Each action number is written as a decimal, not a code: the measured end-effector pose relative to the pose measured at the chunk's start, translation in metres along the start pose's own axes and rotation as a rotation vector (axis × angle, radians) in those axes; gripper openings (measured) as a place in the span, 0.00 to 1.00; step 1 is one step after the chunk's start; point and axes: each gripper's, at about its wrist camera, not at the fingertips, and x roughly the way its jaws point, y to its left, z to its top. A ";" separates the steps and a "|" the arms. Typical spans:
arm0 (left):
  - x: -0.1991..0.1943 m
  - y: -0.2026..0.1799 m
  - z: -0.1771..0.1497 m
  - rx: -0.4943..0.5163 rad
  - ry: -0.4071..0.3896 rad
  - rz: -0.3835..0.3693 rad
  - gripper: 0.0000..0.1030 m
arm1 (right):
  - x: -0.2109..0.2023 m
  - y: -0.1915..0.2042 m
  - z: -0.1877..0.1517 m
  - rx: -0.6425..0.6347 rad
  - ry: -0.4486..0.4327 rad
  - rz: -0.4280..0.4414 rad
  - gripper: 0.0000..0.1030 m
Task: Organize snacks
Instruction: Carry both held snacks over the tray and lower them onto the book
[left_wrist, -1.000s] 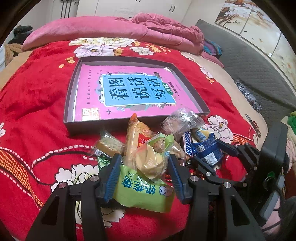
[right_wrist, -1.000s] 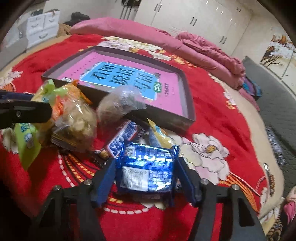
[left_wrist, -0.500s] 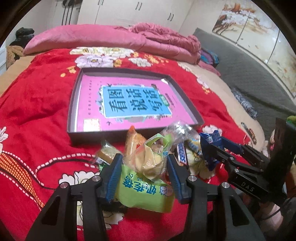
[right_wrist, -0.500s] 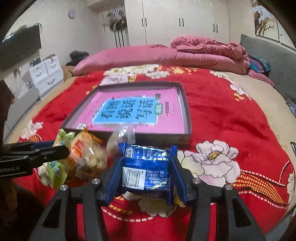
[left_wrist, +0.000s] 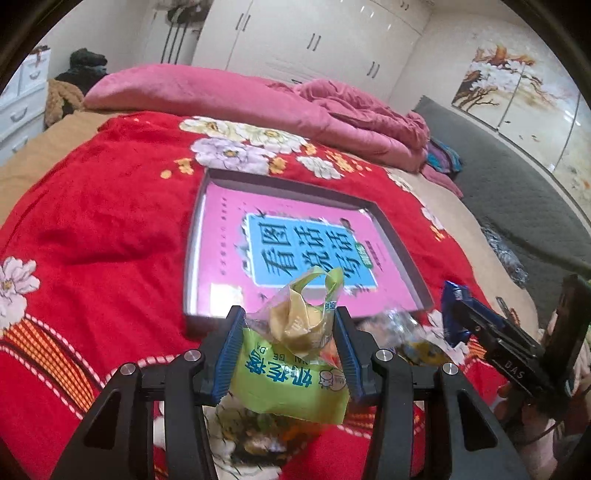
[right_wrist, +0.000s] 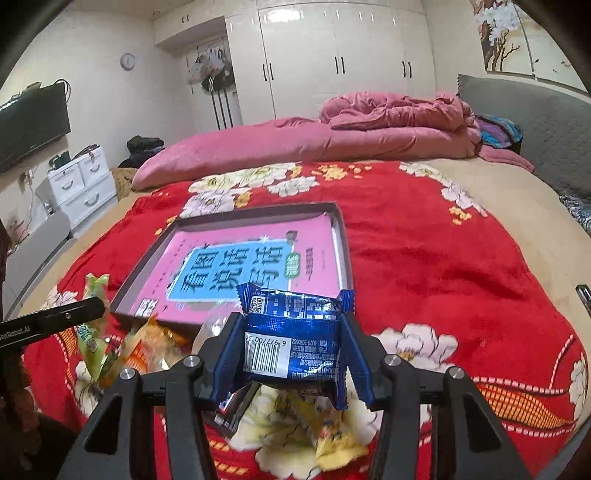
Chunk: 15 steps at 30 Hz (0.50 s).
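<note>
Left gripper (left_wrist: 290, 350): jaws closed on the green snack bag (left_wrist: 291, 384), blue pads pressing its sides; clear top of the bag with pale chips bulges up between them. Bag hangs above the bed, clear of the blanket.

Right gripper (right_wrist: 293, 354): jaws closed on the blue foil packet (right_wrist: 293, 339), barcode side toward the camera, crimped ends sticking out past the pads. Also held in the air.

Outward at 12 o'clock of both grippers: shallow dark tray (right_wrist: 341, 243) on the red floral blanket (right_wrist: 424, 251), a pink-and-blue book cover (right_wrist: 236, 266) lying flat inside it. Probable drop spot for both snacks.

Below the right jaws, at 6 to 8 o'clock: loose pile of remaining snacks (right_wrist: 155, 343) on the blanket, near the tray's front wall. Blurred; individual items hard to tell apart.

Risks, as I judge them:
- Green bag is air-filled and slick; it could squirt out of the pads, or the chips could crush under more squeeze.
- Blue packet is gripped mid-body; the foil may slide if tilted.
- The two grippers sit close, the right one at 3 o'clock of the left; heading for the same tray together invites a collision.
- Soft bed: the tray may tip or shift if its rim is bumped, and a release short of the wall lands back on the pile.
</note>
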 end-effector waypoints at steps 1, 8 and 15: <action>0.001 0.001 0.002 0.002 -0.009 0.009 0.49 | 0.003 -0.001 0.003 0.002 -0.004 -0.001 0.51; 0.017 0.006 0.016 -0.018 -0.033 0.032 0.49 | 0.021 0.000 0.013 0.006 -0.014 0.013 0.51; 0.036 0.015 0.024 -0.045 -0.012 0.054 0.49 | 0.043 0.005 0.022 0.004 -0.011 0.031 0.51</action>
